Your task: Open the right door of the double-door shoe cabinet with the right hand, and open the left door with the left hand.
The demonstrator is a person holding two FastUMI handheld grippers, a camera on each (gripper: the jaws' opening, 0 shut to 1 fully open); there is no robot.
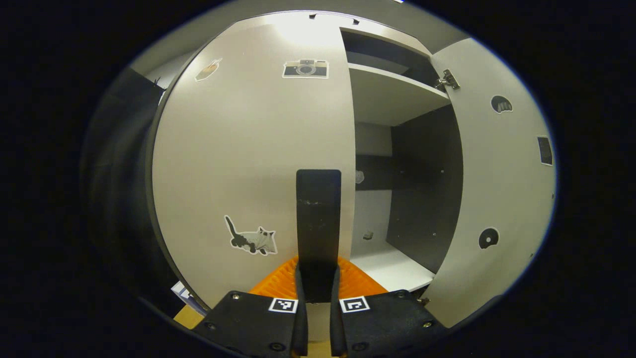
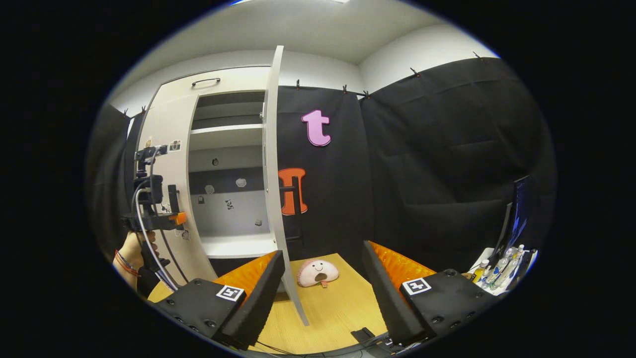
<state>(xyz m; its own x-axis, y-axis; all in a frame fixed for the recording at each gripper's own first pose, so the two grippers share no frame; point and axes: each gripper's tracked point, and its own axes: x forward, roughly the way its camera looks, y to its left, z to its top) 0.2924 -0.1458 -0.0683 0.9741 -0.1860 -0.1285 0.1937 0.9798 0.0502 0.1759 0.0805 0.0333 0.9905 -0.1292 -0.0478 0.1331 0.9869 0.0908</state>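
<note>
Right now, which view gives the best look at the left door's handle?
The left gripper view: the handle stands big and upright, with the left gripper shut on its lower end against the left door. The right gripper view shows that gripper far off at the door, and the handle is too small to tell.
</note>
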